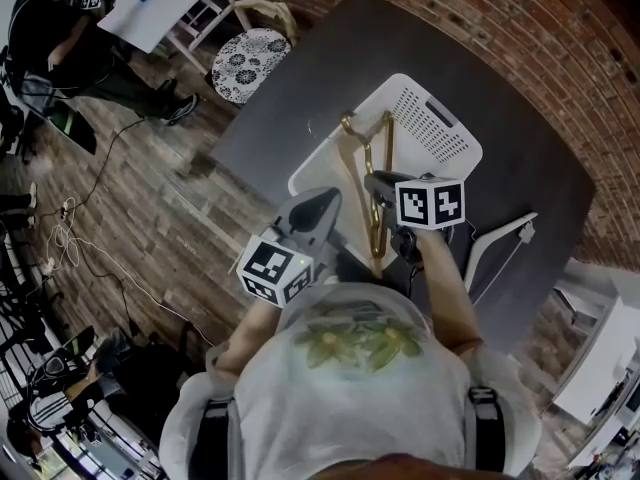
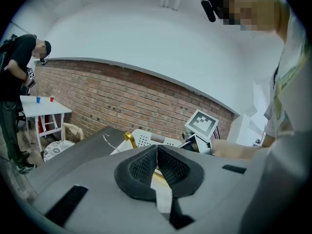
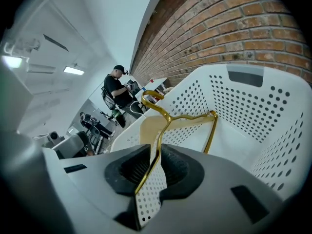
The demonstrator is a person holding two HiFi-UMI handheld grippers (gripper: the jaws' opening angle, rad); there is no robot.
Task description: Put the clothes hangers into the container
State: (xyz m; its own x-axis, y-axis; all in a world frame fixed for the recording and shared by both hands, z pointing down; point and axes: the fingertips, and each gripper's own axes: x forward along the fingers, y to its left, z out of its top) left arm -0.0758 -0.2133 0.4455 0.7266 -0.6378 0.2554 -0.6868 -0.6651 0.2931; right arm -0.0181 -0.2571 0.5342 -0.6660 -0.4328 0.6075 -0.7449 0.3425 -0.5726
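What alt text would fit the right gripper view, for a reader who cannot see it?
A gold wire clothes hanger passes between the slightly parted jaws of the right hand-held gripper and reaches out over a white perforated basket. A brick wall rises behind the basket, and a person in black stands far off at the left.

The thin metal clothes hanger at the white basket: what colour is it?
The hanger is gold, clearest in the right gripper view.

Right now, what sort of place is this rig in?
Probably an indoor studio or lab workspace, not a home: a bare brick wall, cables trailing over the wood-plank floor, and a second person working at a white table beyond the dark table.
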